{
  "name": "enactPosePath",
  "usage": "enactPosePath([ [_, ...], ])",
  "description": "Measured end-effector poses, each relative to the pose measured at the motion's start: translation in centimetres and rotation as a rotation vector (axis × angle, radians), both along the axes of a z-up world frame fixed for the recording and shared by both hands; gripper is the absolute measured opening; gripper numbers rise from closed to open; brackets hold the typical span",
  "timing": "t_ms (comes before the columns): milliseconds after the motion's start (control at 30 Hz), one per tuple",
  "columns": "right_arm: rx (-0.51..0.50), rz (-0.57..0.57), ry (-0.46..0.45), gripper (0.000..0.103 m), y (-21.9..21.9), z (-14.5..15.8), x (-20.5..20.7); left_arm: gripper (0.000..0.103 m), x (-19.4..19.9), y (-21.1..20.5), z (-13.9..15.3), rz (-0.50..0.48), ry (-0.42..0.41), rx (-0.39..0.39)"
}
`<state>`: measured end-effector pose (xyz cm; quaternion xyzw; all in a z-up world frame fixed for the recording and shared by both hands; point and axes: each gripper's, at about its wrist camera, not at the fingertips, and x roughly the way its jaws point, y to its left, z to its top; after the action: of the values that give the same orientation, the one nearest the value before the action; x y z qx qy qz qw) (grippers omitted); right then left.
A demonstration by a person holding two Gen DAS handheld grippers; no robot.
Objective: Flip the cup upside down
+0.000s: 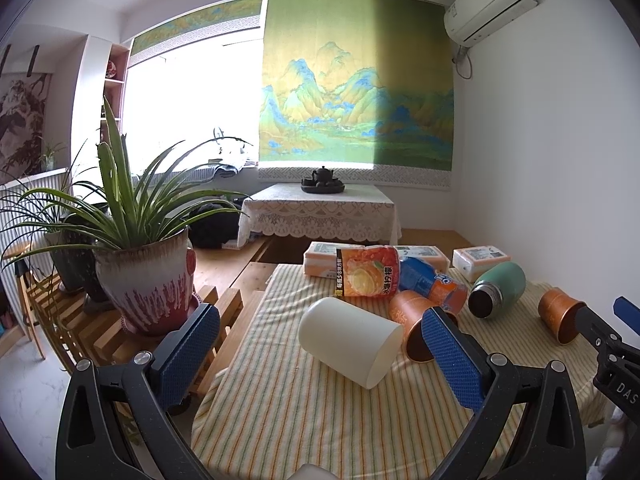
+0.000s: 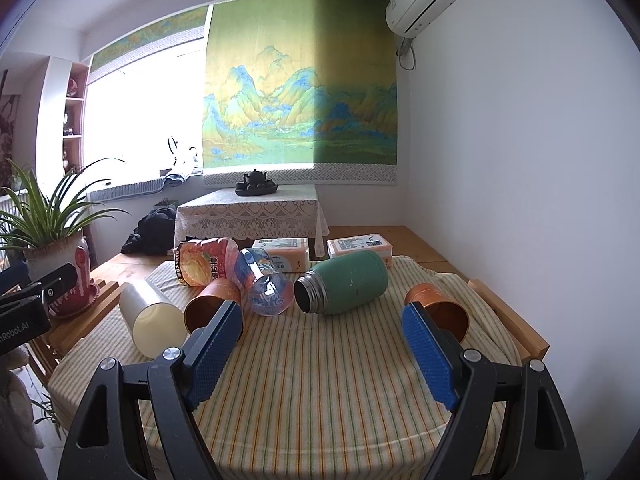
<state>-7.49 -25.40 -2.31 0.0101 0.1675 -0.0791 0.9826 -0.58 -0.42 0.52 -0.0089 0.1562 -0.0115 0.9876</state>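
Observation:
A white translucent cup lies on its side on the striped cloth, mouth toward the camera and right; it also shows in the right wrist view. Two orange cups lie on their sides: one by the bottle, one at the right, seen too in the right wrist view. A green flask lies open-mouthed. My left gripper is open, its fingers on either side of the white cup, a little short of it. My right gripper is open and empty above the cloth, also seen from the left wrist.
A potted plant stands on a wooden rack left of the table. A snack bag, a plastic bottle and tissue packs lie at the back. The cloth-covered table ends near the right wall.

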Motion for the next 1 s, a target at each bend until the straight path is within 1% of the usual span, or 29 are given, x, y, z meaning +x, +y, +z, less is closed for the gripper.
enactPosePath([
  [233, -0.006, 0.002, 0.013, 0.079, 0.01, -0.19, 0.30, 0.102, 0.57, -0.14, -0.32, -0.007, 0.019, 0.004],
  [1000, 0.001, -0.002, 0.016, 0.079, -0.18, 0.15, 0.60, 0.102, 0.92, -0.53, -0.24, -0.024, 0.020, -0.002],
])
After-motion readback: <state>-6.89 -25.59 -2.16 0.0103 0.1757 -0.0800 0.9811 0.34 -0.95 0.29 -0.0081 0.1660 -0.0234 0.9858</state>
